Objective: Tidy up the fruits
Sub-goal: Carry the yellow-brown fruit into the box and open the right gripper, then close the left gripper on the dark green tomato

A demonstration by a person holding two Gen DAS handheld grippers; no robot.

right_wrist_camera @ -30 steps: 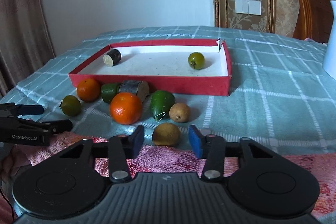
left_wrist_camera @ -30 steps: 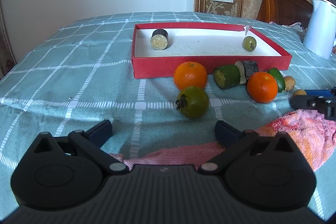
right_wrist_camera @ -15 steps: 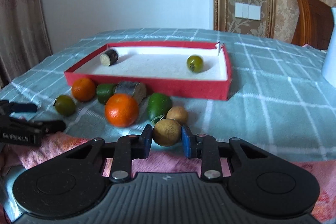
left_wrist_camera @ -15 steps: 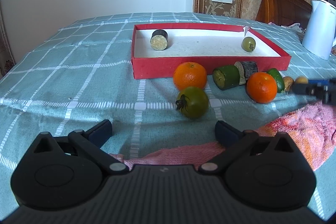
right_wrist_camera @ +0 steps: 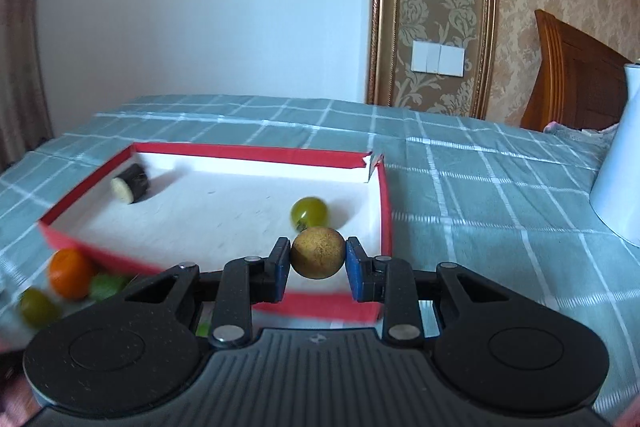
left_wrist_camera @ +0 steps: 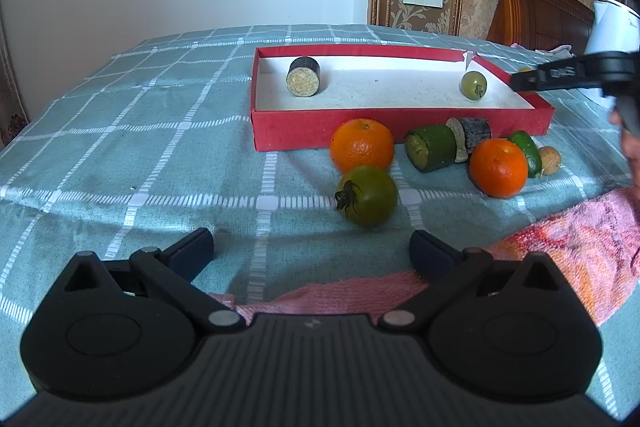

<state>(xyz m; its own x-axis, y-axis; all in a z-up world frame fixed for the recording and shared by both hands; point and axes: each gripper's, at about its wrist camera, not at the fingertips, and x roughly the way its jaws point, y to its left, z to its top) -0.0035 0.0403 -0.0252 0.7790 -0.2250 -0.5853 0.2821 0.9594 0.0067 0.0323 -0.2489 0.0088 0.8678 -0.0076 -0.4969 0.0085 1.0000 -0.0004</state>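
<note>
My right gripper (right_wrist_camera: 318, 263) is shut on a small round brown fruit (right_wrist_camera: 318, 252) and holds it above the front right corner of the red tray (right_wrist_camera: 386, 203). In the tray lie a green tomato (right_wrist_camera: 310, 210) and a dark cut cylinder piece (right_wrist_camera: 130, 183). My left gripper (left_wrist_camera: 312, 251) is open and empty, low over the tablecloth. In front of it lie a green tomato (left_wrist_camera: 367, 195), two oranges (left_wrist_camera: 362, 145) (left_wrist_camera: 498, 167), a green cut piece (left_wrist_camera: 432, 147), a dark cut piece (left_wrist_camera: 472, 133), a green fruit (left_wrist_camera: 527, 147) and a small brown fruit (left_wrist_camera: 550, 159). The right gripper (left_wrist_camera: 520, 81) shows over the tray's right edge (left_wrist_camera: 536, 103).
A pink towel (left_wrist_camera: 560, 255) lies at the table's near edge. A white kettle (right_wrist_camera: 618, 183) stands on the right. A wooden chair (right_wrist_camera: 572, 83) is behind the table. The teal checked tablecloth (left_wrist_camera: 120, 147) stretches to the left of the tray.
My right gripper closed on the small brown fruit, lifted it off the cloth and carried it forward over the tray's front right corner. The left gripper has not moved.
</note>
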